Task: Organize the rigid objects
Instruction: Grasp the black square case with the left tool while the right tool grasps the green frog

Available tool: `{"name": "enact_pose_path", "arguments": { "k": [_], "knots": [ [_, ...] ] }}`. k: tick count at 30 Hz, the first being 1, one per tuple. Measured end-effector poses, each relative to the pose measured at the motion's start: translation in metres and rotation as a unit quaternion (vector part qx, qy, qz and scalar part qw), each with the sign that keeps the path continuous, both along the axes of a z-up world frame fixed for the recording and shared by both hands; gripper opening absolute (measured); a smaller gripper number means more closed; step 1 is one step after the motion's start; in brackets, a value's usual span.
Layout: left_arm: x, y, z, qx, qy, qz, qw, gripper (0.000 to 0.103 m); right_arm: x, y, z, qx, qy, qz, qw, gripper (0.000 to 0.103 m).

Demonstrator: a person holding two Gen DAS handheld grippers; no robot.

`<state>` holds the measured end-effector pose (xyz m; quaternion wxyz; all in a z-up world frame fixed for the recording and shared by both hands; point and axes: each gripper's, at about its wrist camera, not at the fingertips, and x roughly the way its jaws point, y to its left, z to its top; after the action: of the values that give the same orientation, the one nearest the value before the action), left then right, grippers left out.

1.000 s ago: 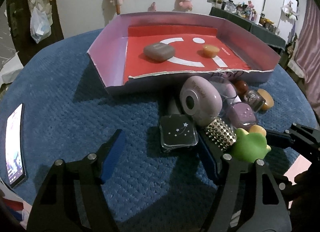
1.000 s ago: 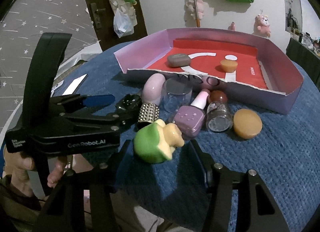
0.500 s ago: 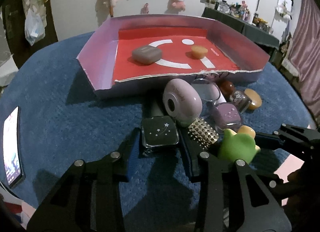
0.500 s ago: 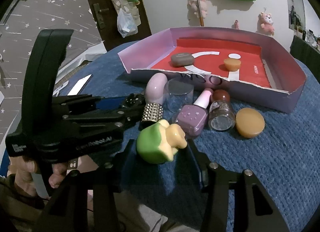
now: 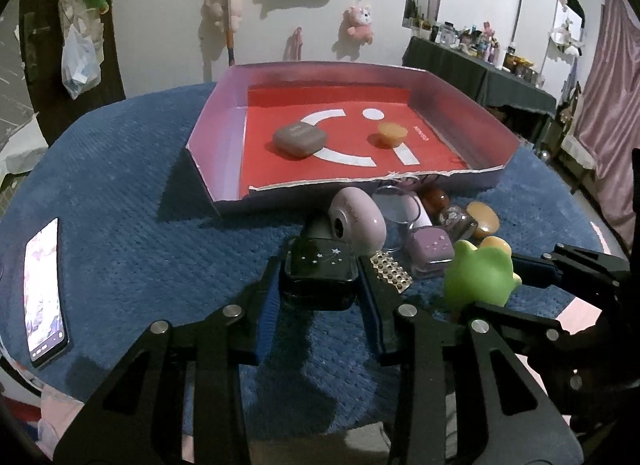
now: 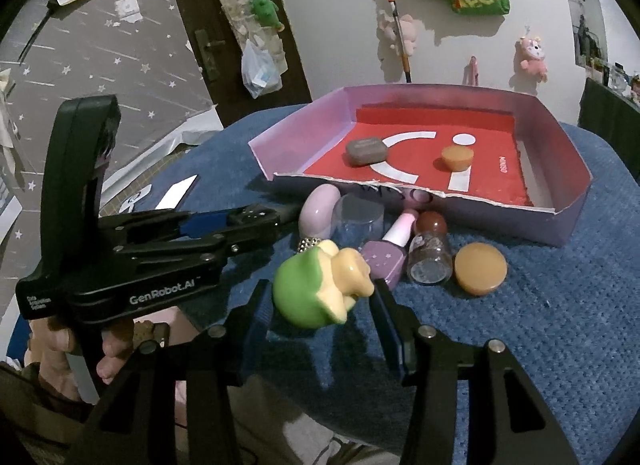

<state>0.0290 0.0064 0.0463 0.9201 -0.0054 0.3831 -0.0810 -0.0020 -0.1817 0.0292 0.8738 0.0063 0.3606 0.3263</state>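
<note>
My left gripper [image 5: 318, 289] is shut on a black square case with white stars [image 5: 319, 267], lifted slightly off the blue cloth. My right gripper [image 6: 320, 301] is shut on a green and yellow toy [image 6: 320, 285]; the toy also shows in the left wrist view [image 5: 478, 279]. A pink-walled tray with a red floor [image 5: 216, 169] holds a grey case [image 5: 299, 139] and a small orange cap [image 5: 392, 133]. In front of the tray lie a pink oval case [image 5: 358, 219], a clear cup [image 5: 394, 205], a purple polish bottle [image 5: 430, 251], a brown-capped jar [image 5: 452, 217] and an orange lid [image 5: 482, 219].
A phone [image 5: 42, 293] lies on the blue cloth at the left edge. A studded silver piece [image 5: 390, 271] lies next to my left gripper's right finger. The left gripper's body [image 6: 132, 249] crosses the right wrist view. Paper scraps [image 6: 176, 195] lie on the floor at the left.
My left gripper closed from wide open onto the black star case and raised it a little. My right gripper closed around the green toy and holds it.
</note>
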Motion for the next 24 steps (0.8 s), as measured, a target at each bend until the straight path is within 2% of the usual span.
{"name": "enact_pose_path", "arguments": {
  "k": [24],
  "knots": [
    [-0.013, -0.003, 0.026, -0.01, -0.043, -0.012, 0.9989, 0.034, 0.006, -0.007, 0.012, 0.014, -0.01, 0.001, 1.0, 0.053]
  ]
}}
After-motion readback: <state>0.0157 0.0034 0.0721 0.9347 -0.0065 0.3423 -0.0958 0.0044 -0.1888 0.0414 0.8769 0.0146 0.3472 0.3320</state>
